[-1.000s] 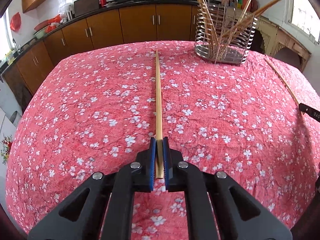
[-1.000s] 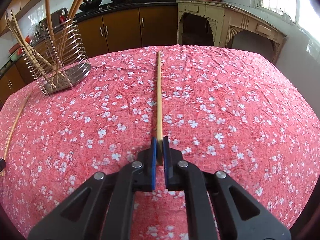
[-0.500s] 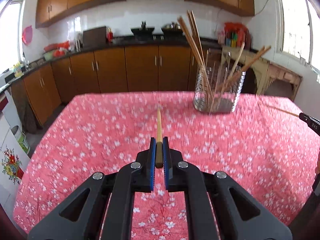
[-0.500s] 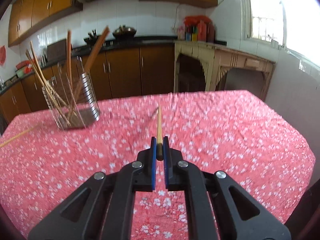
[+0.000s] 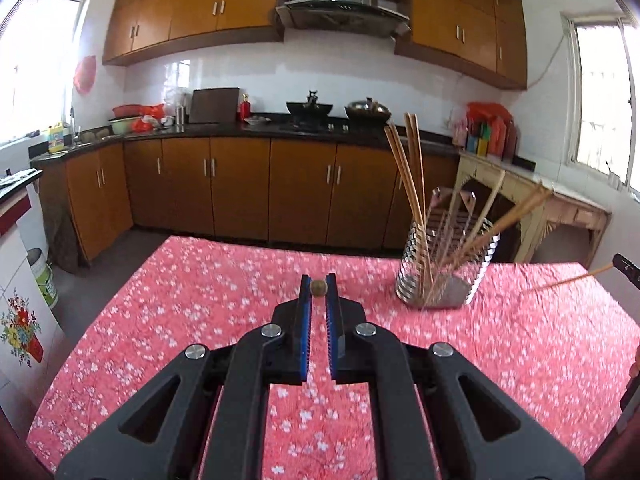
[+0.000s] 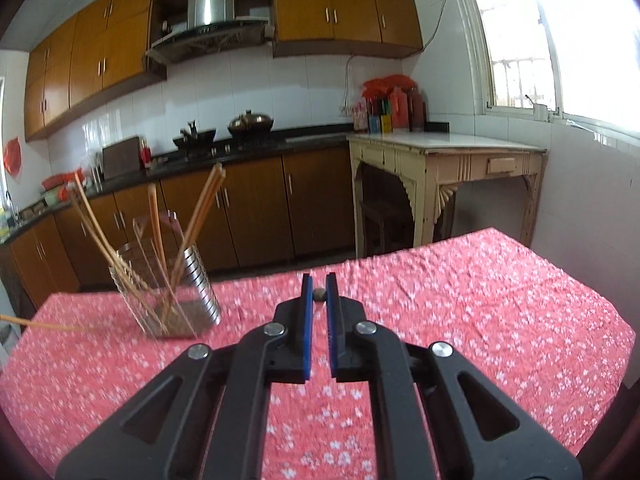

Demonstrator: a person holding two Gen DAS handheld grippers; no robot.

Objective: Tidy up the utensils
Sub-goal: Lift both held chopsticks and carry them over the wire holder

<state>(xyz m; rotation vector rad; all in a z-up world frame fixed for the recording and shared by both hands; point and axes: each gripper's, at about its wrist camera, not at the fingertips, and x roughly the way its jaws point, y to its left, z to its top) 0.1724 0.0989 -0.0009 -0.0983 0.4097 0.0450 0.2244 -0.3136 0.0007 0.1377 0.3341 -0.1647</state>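
Note:
Each gripper is shut on one wooden chopstick, seen end-on as a small round butt between blue pads. My left gripper (image 5: pixel 319 288) holds the chopstick (image 5: pixel 319 288) above the red floral table (image 5: pixel 200 304). My right gripper (image 6: pixel 319 294) holds the other chopstick (image 6: pixel 319 295) the same way. A wire utensil holder (image 5: pixel 444 276) with several chopsticks stands right of the left gripper and, as the same holder (image 6: pixel 168 288), left of the right one. At the right edge of the left wrist view the right gripper's tip (image 5: pixel 626 267) and its chopstick (image 5: pixel 568 280) show. The left chopstick (image 6: pixel 36 324) shows at the right wrist view's left edge.
Brown kitchen cabinets (image 5: pixel 240 188) with a black counter run behind the table. A cream side table (image 6: pixel 444 168) stands at the back right under a window. A hand's edge (image 5: pixel 634 370) shows at far right. The cloth (image 6: pixel 480 312) wrinkles toward the far edge.
Both grippers have risen off the cloth with their chopsticks and tilted up toward level. The chopsticks now point straight away, and the upper cabinets have come into view.

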